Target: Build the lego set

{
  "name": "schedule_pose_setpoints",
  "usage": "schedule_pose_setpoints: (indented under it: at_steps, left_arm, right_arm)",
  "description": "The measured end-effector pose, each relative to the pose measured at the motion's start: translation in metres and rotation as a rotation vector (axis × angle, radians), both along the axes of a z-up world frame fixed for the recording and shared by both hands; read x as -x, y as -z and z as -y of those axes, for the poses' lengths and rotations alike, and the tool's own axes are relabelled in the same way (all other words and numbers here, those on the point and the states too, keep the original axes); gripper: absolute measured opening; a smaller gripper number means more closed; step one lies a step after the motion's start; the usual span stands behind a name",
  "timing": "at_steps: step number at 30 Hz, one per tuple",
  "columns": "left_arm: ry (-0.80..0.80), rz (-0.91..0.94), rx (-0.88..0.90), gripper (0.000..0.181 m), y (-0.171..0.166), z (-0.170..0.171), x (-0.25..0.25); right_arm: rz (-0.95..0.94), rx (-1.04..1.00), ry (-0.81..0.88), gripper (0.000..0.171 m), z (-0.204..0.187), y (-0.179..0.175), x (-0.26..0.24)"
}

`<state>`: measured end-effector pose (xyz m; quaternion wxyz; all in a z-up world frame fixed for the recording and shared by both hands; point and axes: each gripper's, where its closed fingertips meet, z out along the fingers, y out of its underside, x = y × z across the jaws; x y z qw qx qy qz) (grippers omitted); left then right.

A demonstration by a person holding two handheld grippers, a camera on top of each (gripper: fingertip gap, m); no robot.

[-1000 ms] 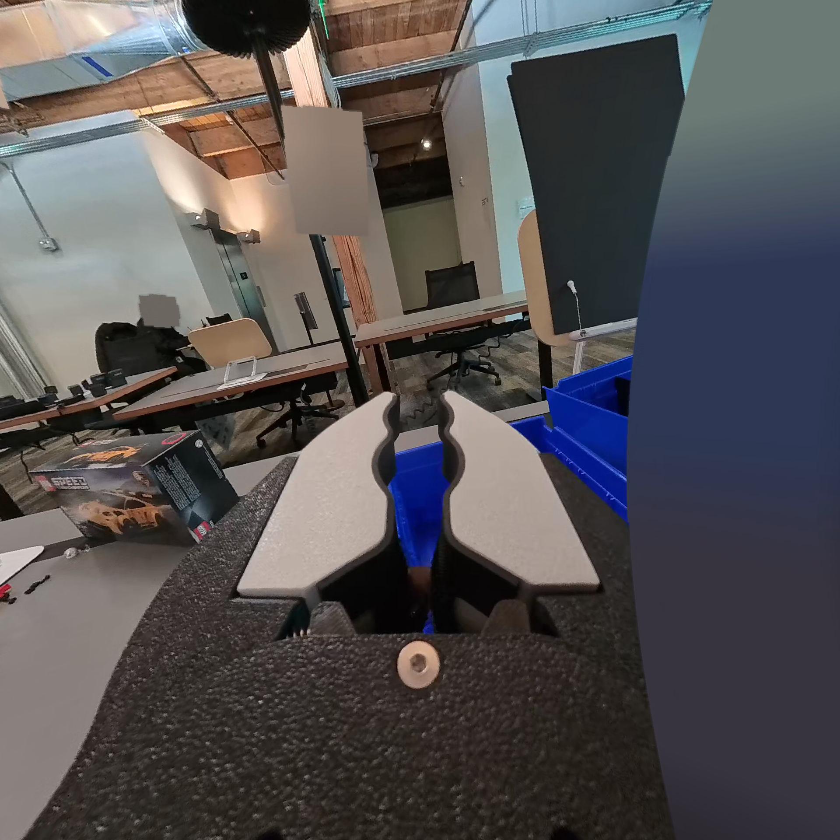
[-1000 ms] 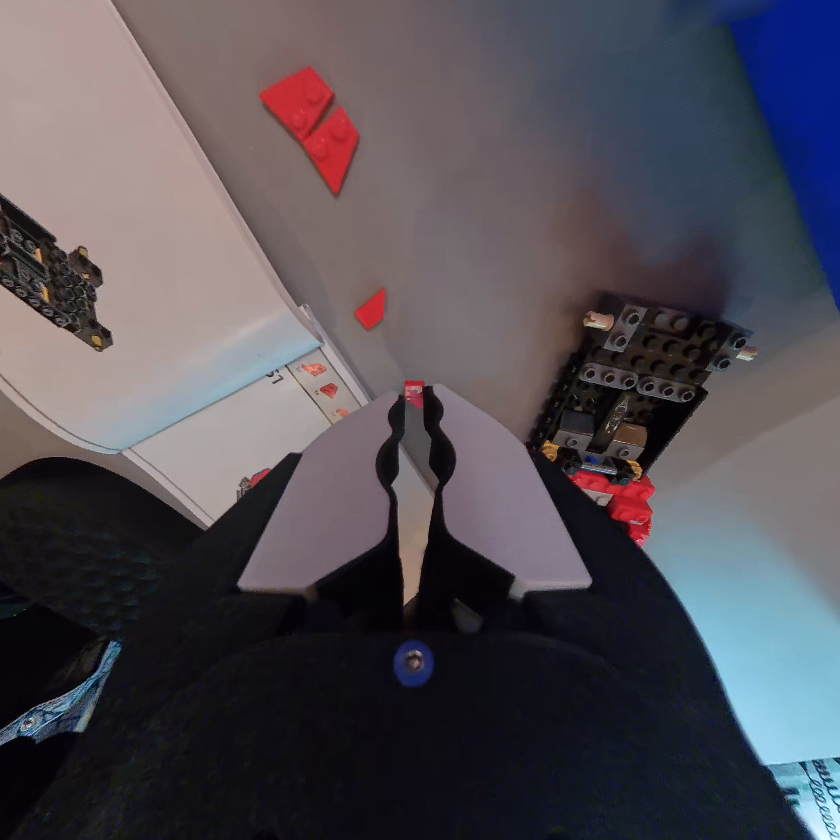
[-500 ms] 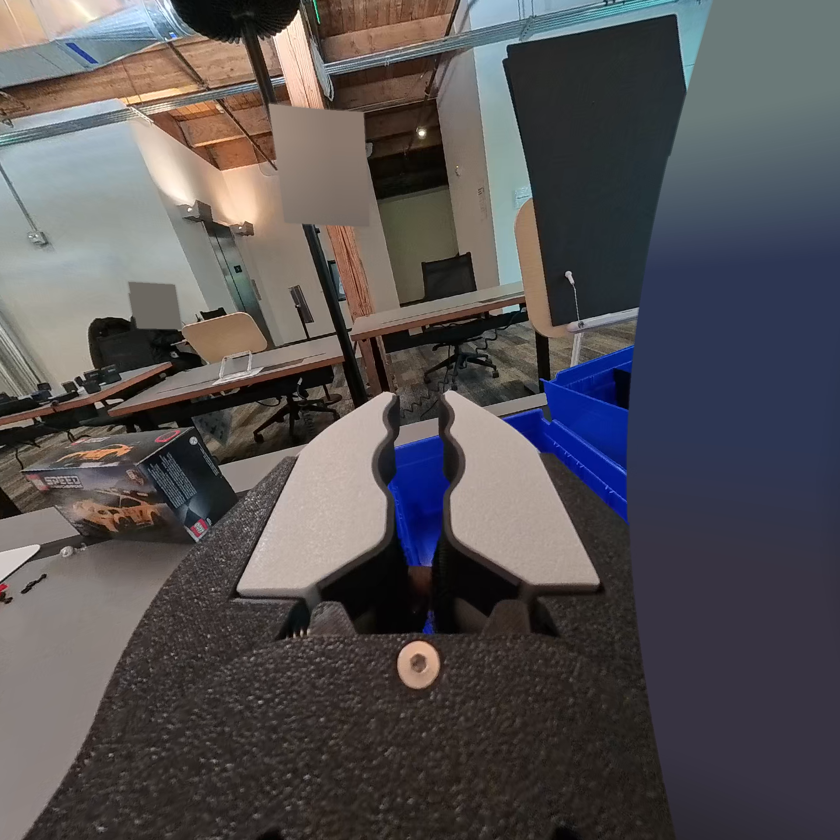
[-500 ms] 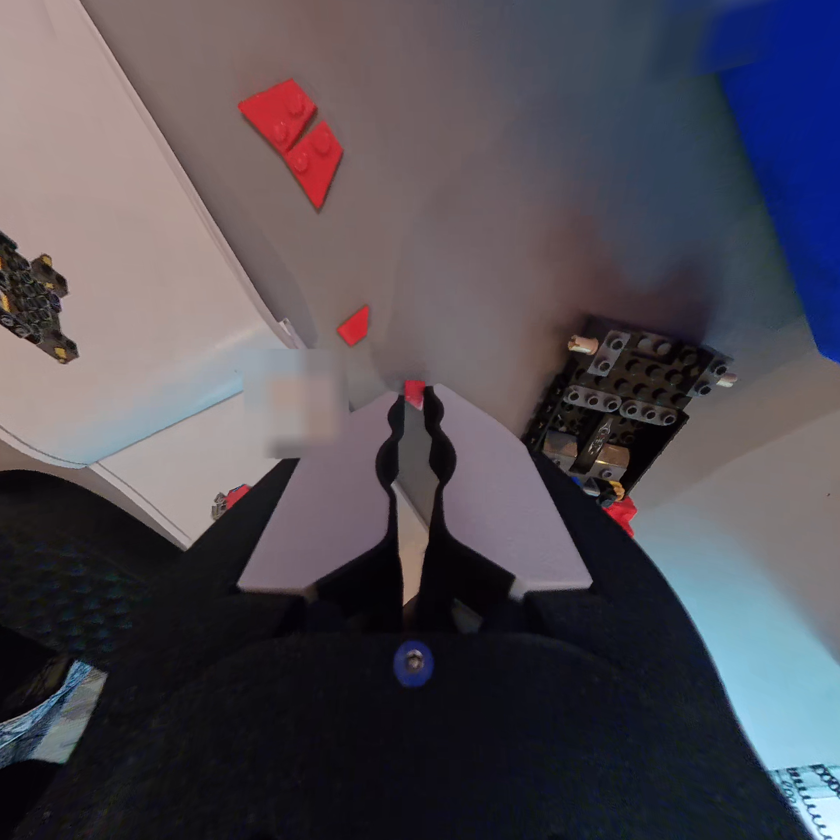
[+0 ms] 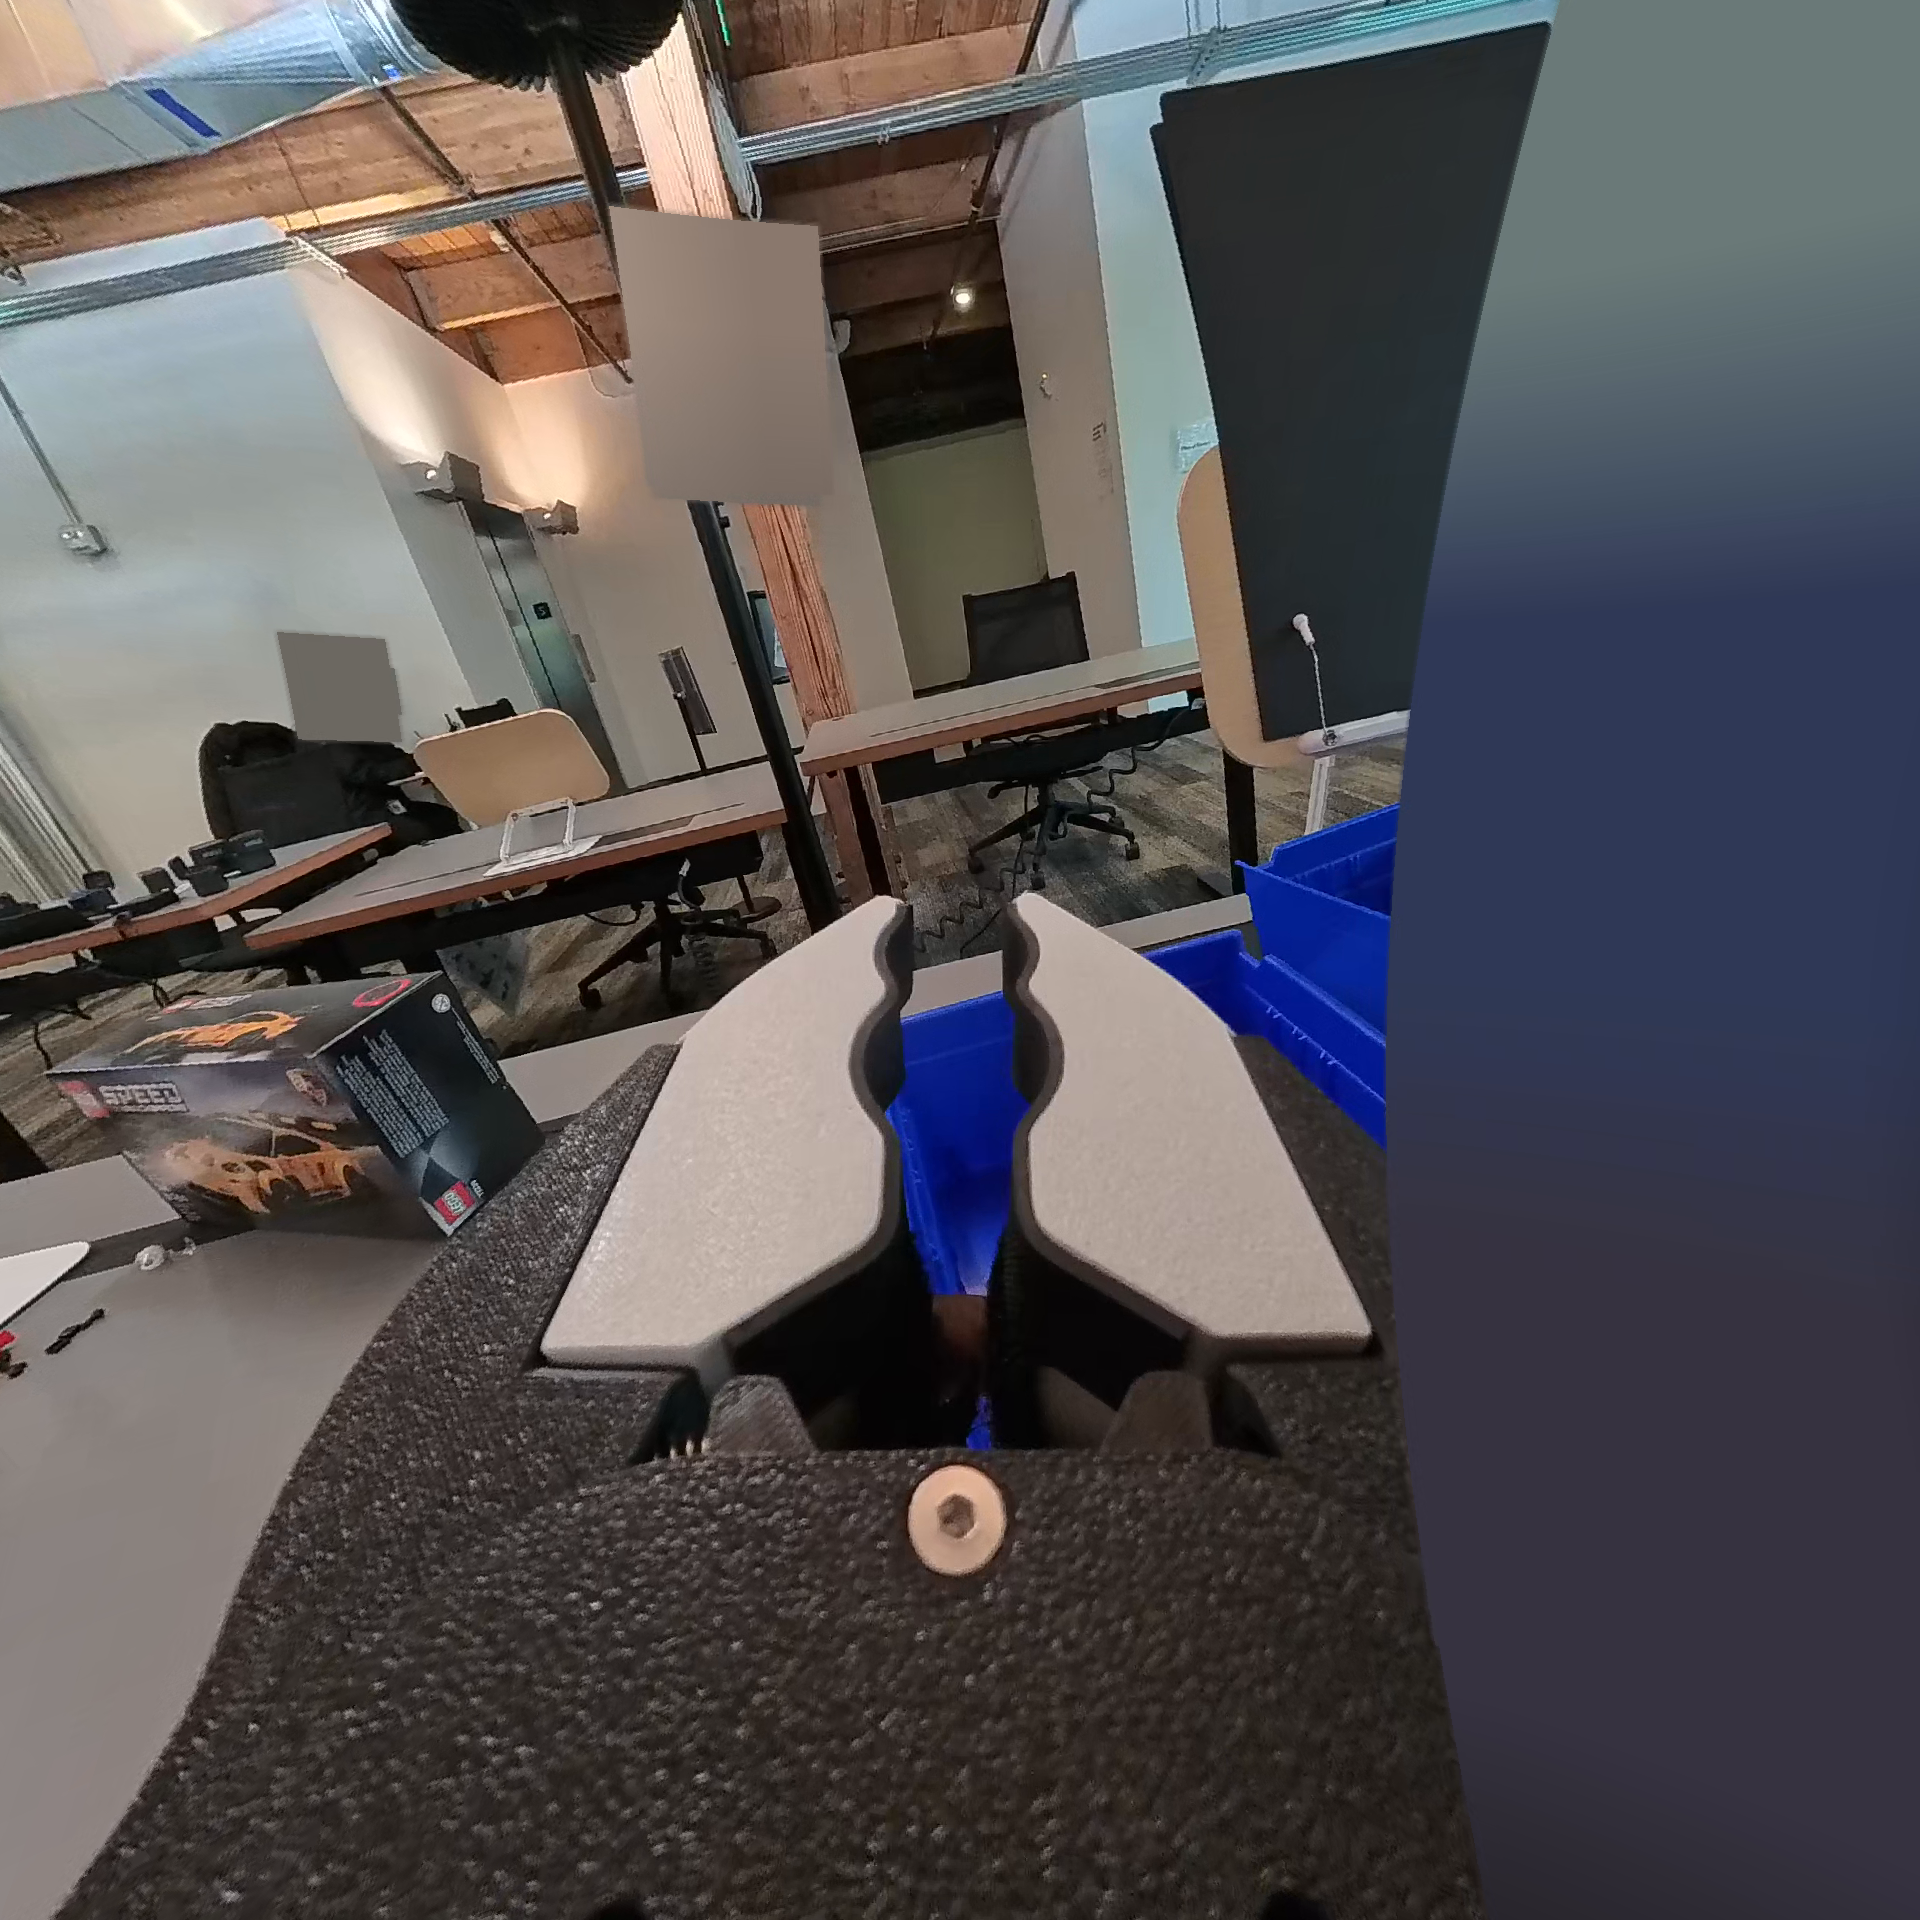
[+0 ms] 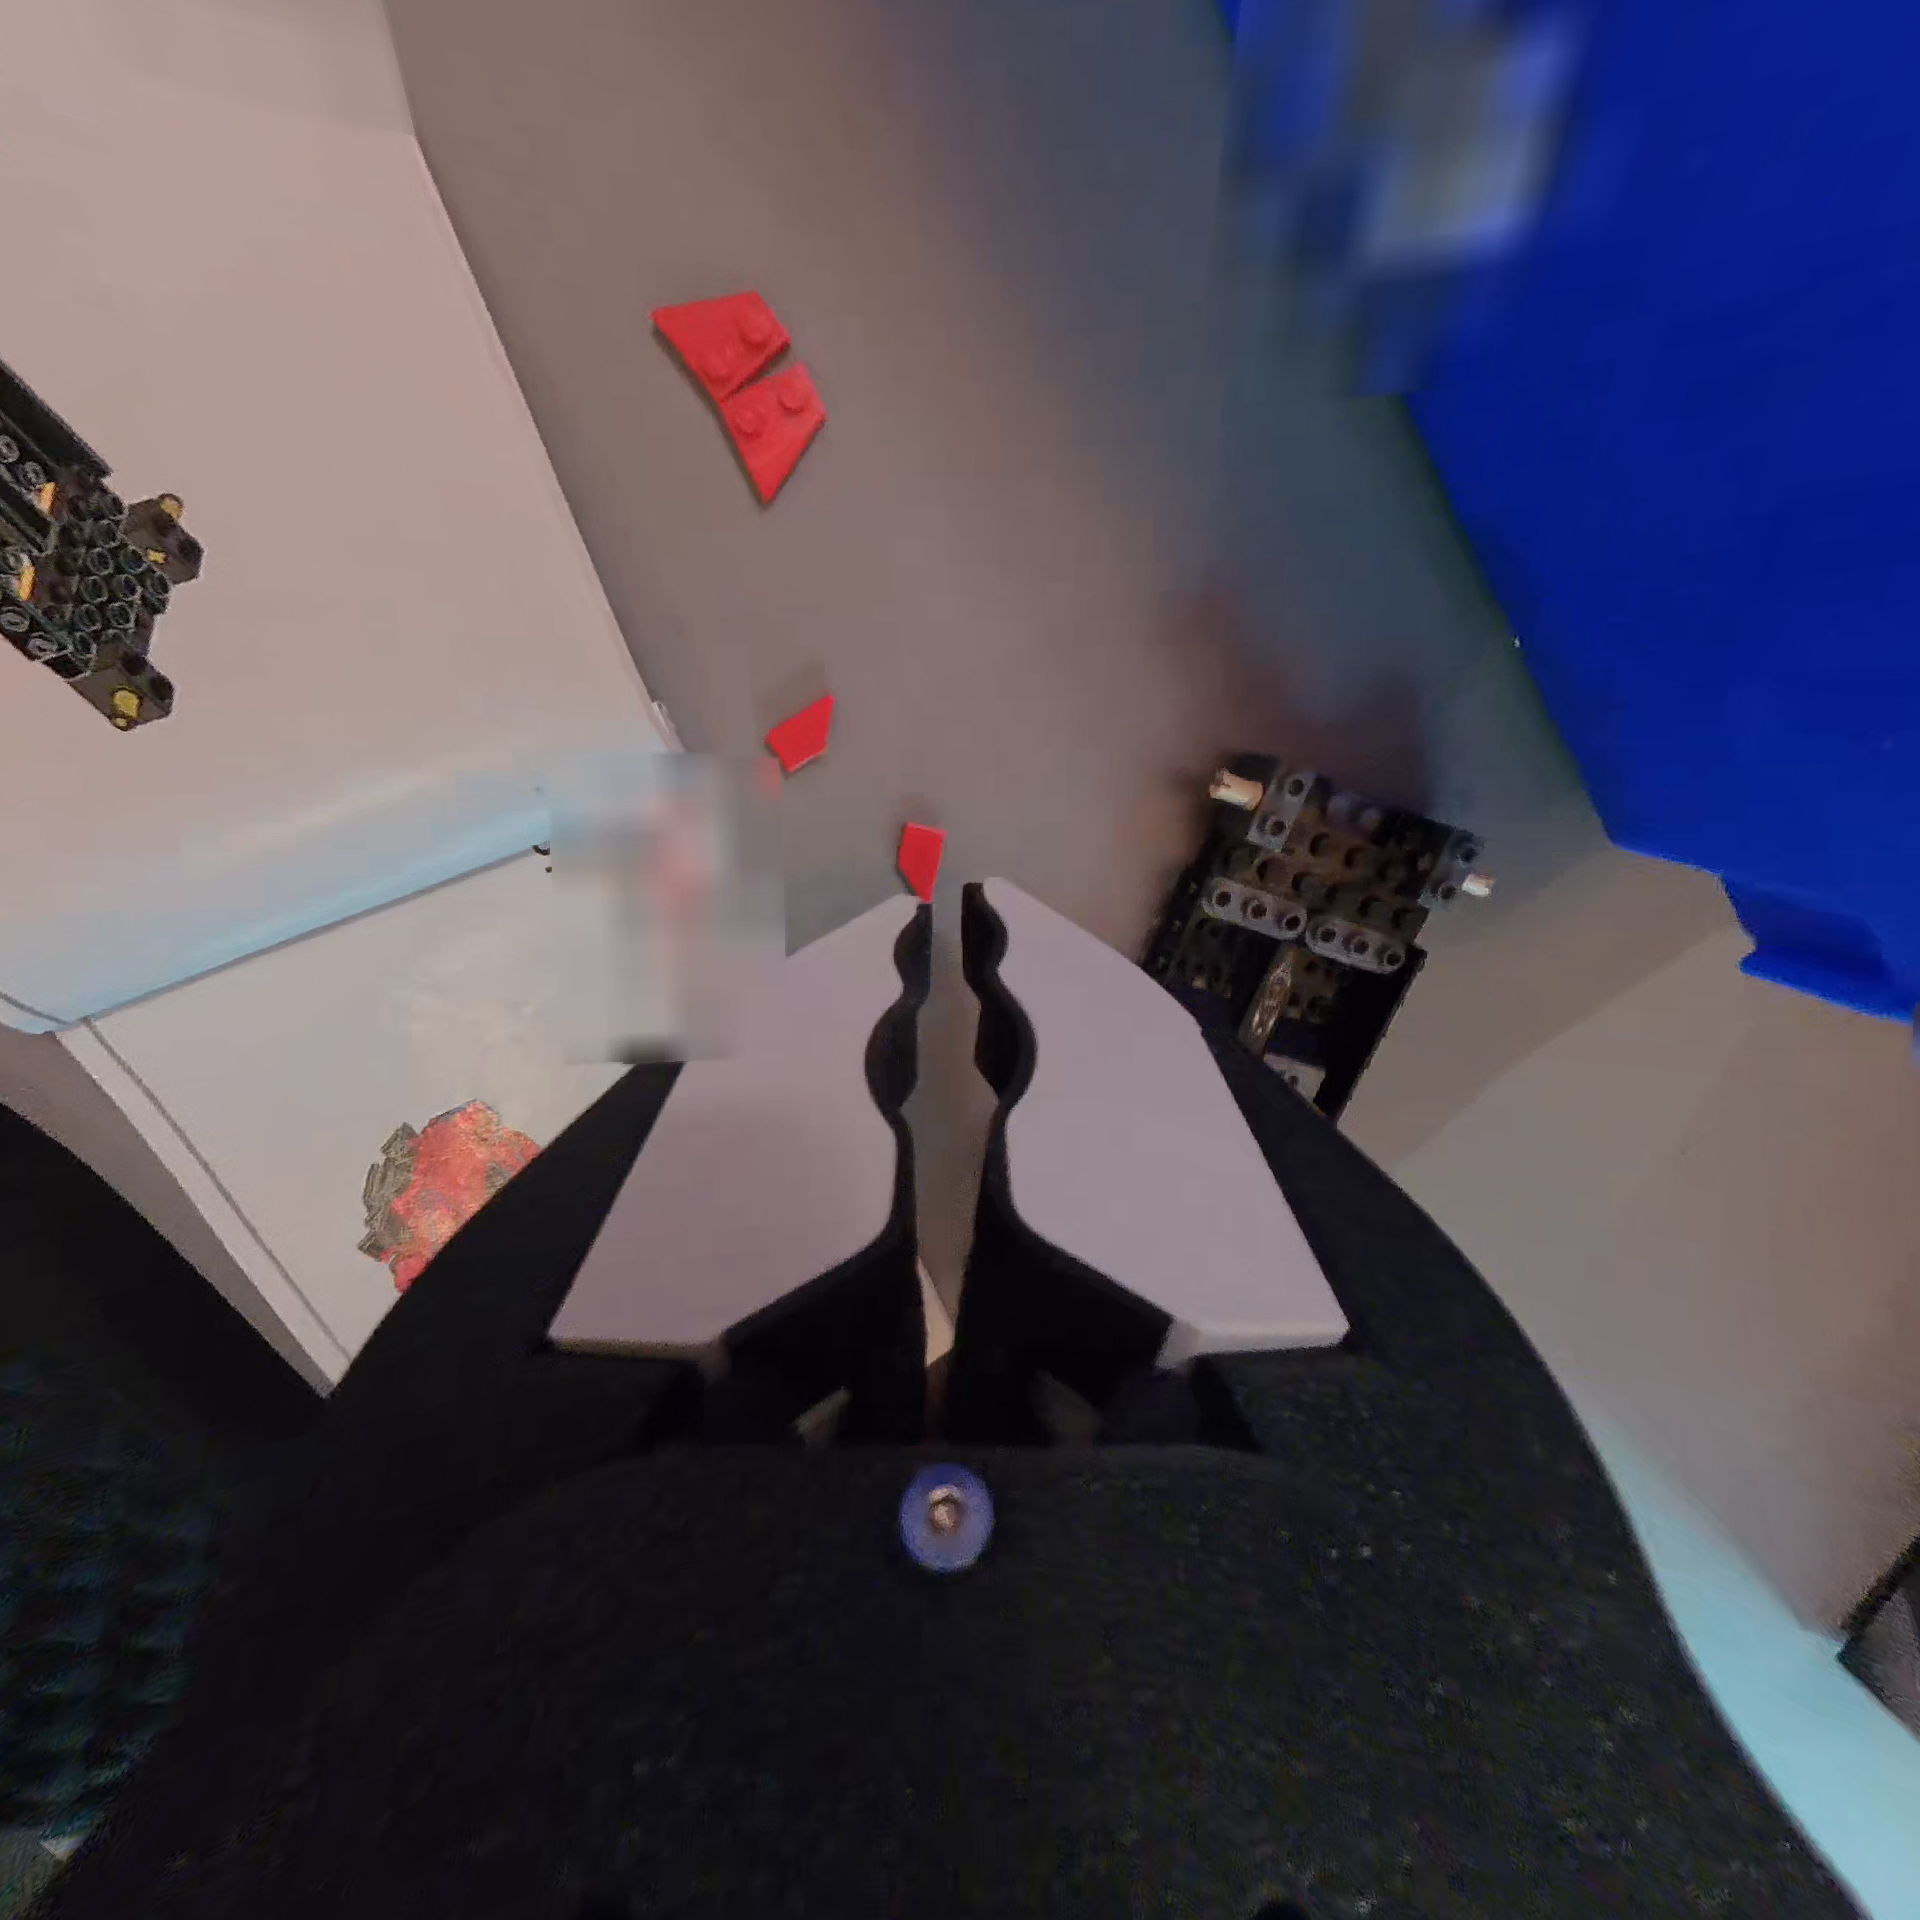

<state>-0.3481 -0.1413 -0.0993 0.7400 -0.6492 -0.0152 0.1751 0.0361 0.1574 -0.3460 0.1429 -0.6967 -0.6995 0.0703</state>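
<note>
In the right wrist view my right gripper hangs over the grey table with its jaws a narrow slit apart and nothing between the pads. A small red piece lies just past its left fingertip. The black studded build sits on the table to the right of the fingers. A second small red wedge and two red wedge plates lie farther ahead. In the left wrist view my left gripper is open and empty, raised over a blue bin and pointing out into the room.
An open instruction booklet lies left of the right gripper. A blue bin stands at the right. In the left wrist view the set's box stands on the table at the left, and a blurred dark blue-grey surface fills the right side. The grippers' ends are close to 55 cm from one another.
The small red piece sat between the right fingertips before; now it is outside them, by the left tip, and the jaws have narrowed. The right gripper shifted toward the booklet. The left gripper barely moved.
</note>
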Motion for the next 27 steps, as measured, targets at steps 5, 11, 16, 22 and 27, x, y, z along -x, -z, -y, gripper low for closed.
schedule_pose_setpoints:
  at_steps: [5,11,16,22,27]
  left_arm:
    - [0.002,-0.005,0.001,0.015,-0.001,0.000,-0.002]
    - [0.001,-0.012,0.000,0.016,-0.002,0.001,-0.003]
    - [0.000,-0.008,-0.004,0.015,-0.002,0.001,-0.002]
    - [-0.002,-0.010,0.011,0.016,0.001,-0.002,-0.001]
    - [-0.007,-0.015,0.017,0.016,0.001,-0.003,-0.001]
  right_arm:
    - [-0.038,-0.004,0.044,0.003,0.004,0.006,-0.006]
    - [-0.045,0.021,0.117,0.003,-0.001,0.017,-0.005]
    - [-0.074,0.203,0.090,0.003,0.027,0.017,0.006]
    - [-0.121,0.211,0.150,0.003,0.021,0.014,0.002]
    - [-0.143,0.193,0.134,0.003,0.022,0.016,0.007]
